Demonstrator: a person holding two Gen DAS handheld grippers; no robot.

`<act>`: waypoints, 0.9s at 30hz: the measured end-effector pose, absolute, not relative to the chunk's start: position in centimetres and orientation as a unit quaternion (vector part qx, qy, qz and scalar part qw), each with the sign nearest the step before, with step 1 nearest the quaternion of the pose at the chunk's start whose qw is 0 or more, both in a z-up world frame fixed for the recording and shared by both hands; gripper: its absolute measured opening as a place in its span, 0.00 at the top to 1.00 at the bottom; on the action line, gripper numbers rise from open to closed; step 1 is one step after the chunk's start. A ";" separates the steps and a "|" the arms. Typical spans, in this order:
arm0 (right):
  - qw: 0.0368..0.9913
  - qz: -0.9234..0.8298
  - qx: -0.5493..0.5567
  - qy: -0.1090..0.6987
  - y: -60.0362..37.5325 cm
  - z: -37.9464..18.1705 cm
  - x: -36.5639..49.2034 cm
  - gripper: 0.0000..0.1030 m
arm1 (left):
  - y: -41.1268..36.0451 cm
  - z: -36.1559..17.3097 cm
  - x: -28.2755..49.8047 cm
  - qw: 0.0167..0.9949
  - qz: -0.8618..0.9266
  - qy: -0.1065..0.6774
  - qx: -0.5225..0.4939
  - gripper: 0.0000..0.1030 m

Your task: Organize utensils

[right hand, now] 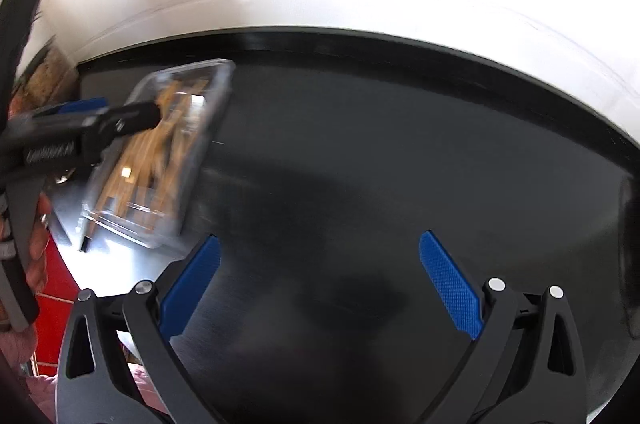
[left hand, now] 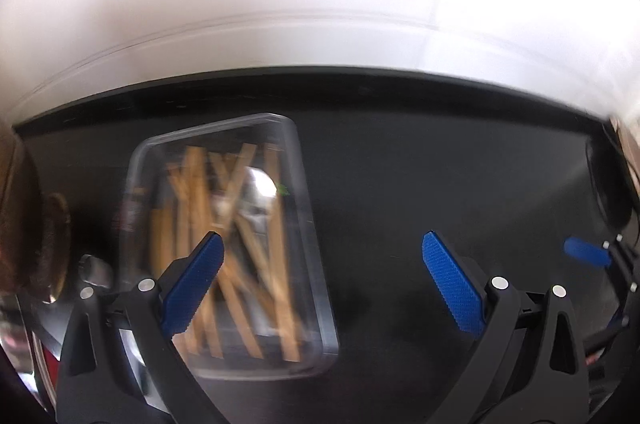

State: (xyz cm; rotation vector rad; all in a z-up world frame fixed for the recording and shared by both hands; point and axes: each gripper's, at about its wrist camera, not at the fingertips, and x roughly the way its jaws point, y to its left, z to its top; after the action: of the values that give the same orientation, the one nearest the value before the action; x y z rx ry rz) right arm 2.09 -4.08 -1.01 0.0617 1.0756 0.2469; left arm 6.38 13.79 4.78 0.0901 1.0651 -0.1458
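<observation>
Dark, matte tabletop [left hand: 400, 184] fills the lower half of both wrist views, bounded at its far edge by a bright white wall [left hand: 320, 4]; both pictures are smeared by motion blur.

Left wrist view: the left gripper [left hand: 322, 280] stands with its jaws spread wide and nothing between them; its blue textured pads [left hand: 452, 288] face each other across bare tabletop. The left pad overlaps, in the picture, the near right part of a clear plastic container [left hand: 320, 304], but whether it touches the container cannot be told. The container lies on the table left of centre and holds a loose, crossed pile of wooden utensils [left hand: 240, 264], with a shiny metal piece among them near the far end. At the right edge a blue pad of the right gripper [left hand: 586, 253] enters the picture.

Right wrist view: the right gripper [right hand: 320, 280] is likewise released, jaws wide apart, with only bare tabletop between its pads. The same container [right hand: 200, 152] lies up and to the left, well apart from these jaws, its wooden utensils [right hand: 160, 144] visible through the clear wall. The left gripper [right hand: 80, 128] reaches over the container's far left side, borne by a person's hand [right hand: 36, 256] at the left edge.
</observation>
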 end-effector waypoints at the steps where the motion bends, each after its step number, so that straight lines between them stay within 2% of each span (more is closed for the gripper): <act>1: 0.850 0.110 0.033 0.514 -5.4 -1.2 1.9 0.07 | 12.1 4.4 6.0 0.855 -0.073 0.511 0.047 0.06; 9: 0.836 0.021 0.056 0.546 -19.0 -4.8 -0.3 0.07 | 0.1 1.5 3.2 0.847 -0.085 0.513 0.108 0.06; 14: 0.827 -0.002 0.066 0.559 -24.8 -6.3 -1.3 0.07 | -5.1 -0.6 2.3 0.834 -0.088 0.537 0.091 0.06; 27: 0.820 0.004 0.070 0.568 -29.7 -7.1 -2.4 0.07 | -9.4 -1.6 0.1 0.823 -0.063 0.561 0.064 0.06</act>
State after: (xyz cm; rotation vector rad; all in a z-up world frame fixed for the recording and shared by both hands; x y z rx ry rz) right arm -2.38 -29.74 -7.11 0.1495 1.2103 0.0096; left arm 0.07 -9.44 -1.58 0.1368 1.1936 -0.1347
